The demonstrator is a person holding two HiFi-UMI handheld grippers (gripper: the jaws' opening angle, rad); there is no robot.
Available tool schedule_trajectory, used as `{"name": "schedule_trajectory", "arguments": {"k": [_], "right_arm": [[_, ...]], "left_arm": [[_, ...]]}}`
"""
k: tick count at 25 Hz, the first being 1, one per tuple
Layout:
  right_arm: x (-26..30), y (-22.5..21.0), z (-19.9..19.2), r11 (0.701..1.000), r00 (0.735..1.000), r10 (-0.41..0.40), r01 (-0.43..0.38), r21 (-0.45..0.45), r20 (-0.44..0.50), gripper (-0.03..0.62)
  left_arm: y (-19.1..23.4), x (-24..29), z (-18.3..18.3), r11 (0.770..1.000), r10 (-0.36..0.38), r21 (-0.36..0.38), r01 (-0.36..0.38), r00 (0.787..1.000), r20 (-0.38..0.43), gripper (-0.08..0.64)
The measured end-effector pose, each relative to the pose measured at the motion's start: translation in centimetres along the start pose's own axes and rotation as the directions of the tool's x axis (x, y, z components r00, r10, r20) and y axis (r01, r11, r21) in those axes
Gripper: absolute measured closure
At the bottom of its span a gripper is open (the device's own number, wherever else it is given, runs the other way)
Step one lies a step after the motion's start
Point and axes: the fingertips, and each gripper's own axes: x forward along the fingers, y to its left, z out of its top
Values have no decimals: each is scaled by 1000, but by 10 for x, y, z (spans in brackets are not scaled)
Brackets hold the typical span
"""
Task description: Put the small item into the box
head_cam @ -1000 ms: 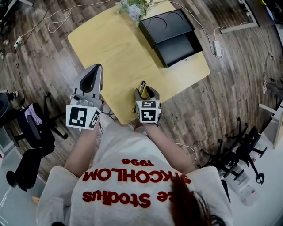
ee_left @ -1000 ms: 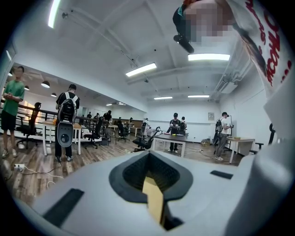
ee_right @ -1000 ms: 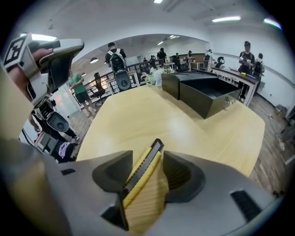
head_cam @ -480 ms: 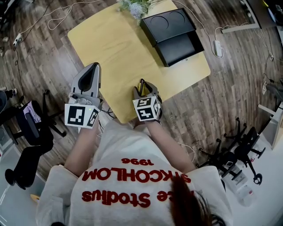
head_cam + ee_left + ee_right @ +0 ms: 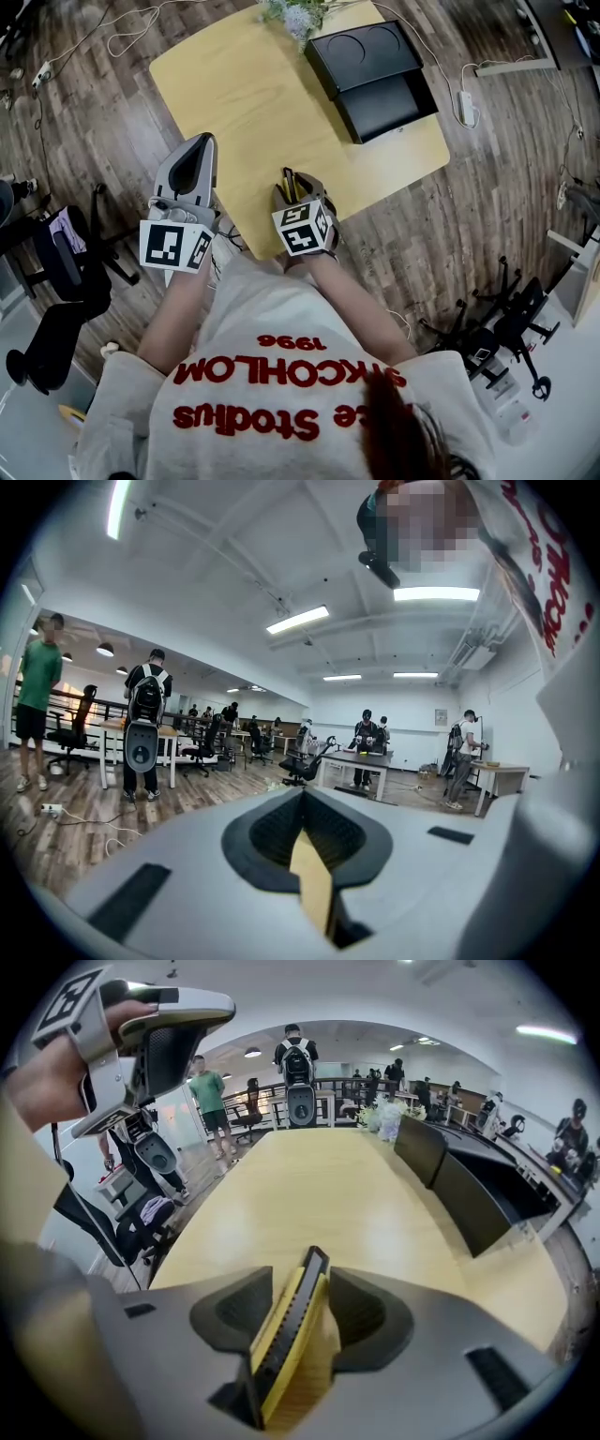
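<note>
A yellow and black utility knife (image 5: 287,1333) stands on edge between the jaws of my right gripper (image 5: 306,1283), which is shut on it. In the head view that gripper (image 5: 292,186) is over the near edge of the yellow table (image 5: 244,103), the knife (image 5: 287,178) pointing away from me. The black box (image 5: 375,66) lies open at the table's far right, its lid folded back; it also shows in the right gripper view (image 5: 469,1194). My left gripper (image 5: 199,148) hovers at the table's left edge, shut with nothing in it (image 5: 305,803).
A bunch of pale flowers (image 5: 295,11) stands at the table's far end beside the box. Office chairs (image 5: 66,272) are at my left, another chair base (image 5: 497,328) at my right. Cables (image 5: 94,37) run over the wooden floor. People stand by desks in the distance.
My right gripper has shifted a little left and forward with the knife and turned slightly. The left gripper has hardly moved.
</note>
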Motion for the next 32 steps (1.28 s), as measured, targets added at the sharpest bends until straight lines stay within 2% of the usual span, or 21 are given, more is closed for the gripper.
{"name": "schedule_trajectory", "arguments": {"k": [3,7,11,21,24,27,32], "right_arm": [[1,2,2,1000,1000,5,-5,9,19,449],[0,0,4,997,998,47,-50,56,50,469],[-12,-12,15,991,989,55,-71,109,139,471],[-70,-39,65,994,921,7,-50,101,388,476],[-90,-45,83,991,886,5,-65,114,464,477],[-118,-56,109,989,831,-8,-76,128,556,477],[-170,-79,150,990,740,-56,-44,132,670,477]], "left_arm": [[3,-4,0,1000,13,2,-13,1000,-1,554],[9,-6,0,1000,29,7,-29,1000,-1,554],[15,-8,3,999,41,11,-41,999,4,554],[10,-6,18,999,42,19,-43,998,39,554],[7,-4,24,999,40,25,-41,998,51,554],[4,-3,31,999,37,32,-40,997,65,554],[-2,0,42,998,34,42,-37,996,87,554]]}}
